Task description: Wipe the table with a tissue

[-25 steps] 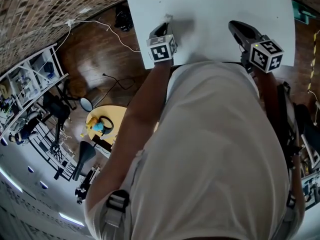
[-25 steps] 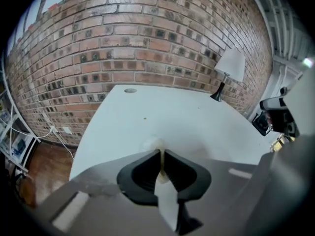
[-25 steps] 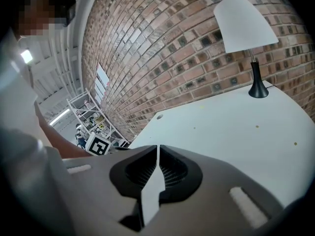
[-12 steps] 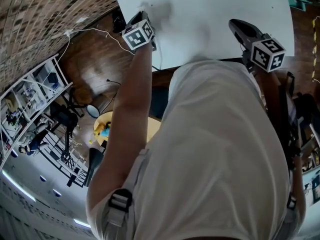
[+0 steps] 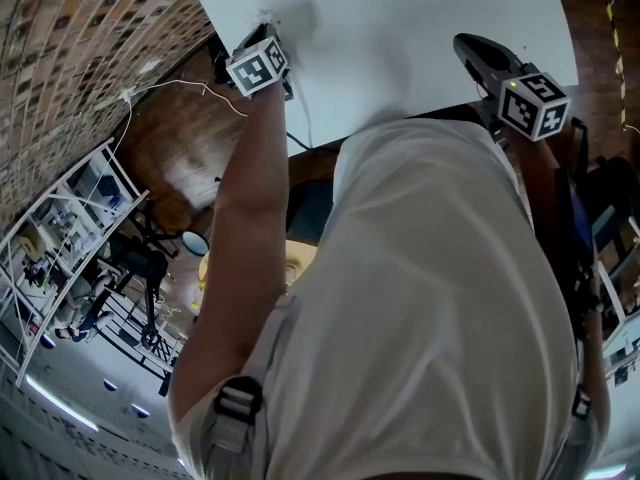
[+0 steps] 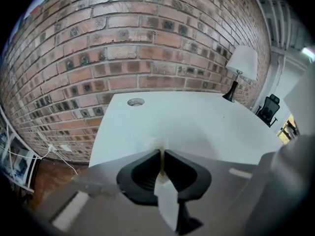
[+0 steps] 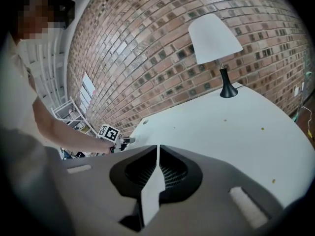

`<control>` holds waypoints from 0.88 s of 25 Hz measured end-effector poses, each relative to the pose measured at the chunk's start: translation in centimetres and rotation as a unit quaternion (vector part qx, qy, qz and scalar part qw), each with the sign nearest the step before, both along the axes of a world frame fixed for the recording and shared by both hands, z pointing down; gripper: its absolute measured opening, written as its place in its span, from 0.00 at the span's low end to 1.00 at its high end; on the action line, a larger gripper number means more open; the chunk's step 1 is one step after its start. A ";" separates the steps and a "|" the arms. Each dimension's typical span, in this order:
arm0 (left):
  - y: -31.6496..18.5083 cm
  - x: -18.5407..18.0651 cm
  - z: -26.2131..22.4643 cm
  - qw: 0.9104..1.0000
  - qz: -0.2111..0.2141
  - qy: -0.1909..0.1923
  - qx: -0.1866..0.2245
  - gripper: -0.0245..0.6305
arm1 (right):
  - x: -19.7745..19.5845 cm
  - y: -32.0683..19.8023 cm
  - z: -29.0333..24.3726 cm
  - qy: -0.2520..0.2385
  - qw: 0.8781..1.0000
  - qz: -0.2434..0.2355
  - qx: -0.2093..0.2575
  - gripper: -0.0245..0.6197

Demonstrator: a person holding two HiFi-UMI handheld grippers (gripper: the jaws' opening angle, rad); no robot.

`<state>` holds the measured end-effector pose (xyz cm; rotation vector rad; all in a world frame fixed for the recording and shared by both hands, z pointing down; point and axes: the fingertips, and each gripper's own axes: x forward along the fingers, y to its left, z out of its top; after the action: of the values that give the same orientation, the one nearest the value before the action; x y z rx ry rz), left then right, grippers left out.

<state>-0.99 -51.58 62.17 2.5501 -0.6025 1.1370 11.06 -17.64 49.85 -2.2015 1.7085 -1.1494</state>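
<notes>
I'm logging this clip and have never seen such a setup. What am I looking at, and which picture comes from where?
No robot: a person holds a two-jawed claw in each hand. The head view looks steeply down from the person's head; each gripper view comes from a camera riding on that claw. The left claw is shut on a crumpled white tissue, down on the white tabletop near its left edge. The right claw is shut and empty, over the table's near edge. A white-shaded lamp with a black base stands on its far side, by a brick wall.
</notes>
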 end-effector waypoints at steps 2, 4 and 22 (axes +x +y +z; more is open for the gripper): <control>0.0 0.0 -0.1 1.000 0.003 0.000 0.004 0.09 | 0.2 0.3 -0.2 0.001 1.000 0.009 -0.001 0.07; 0.2 0.2 -0.2 1.000 0.011 0.002 0.006 0.09 | 0.4 0.4 -0.4 0.002 1.000 0.015 -0.002 0.07; 10.8 1.9 1.0 0.987 0.153 -0.003 -0.053 0.09 | -2.4 -1.3 -1.1 0.013 1.000 0.018 0.004 0.07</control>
<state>0.93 -40.77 63.18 2.6066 -0.1450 1.2352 8.69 -18.97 48.73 -2.2419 1.6727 -1.1095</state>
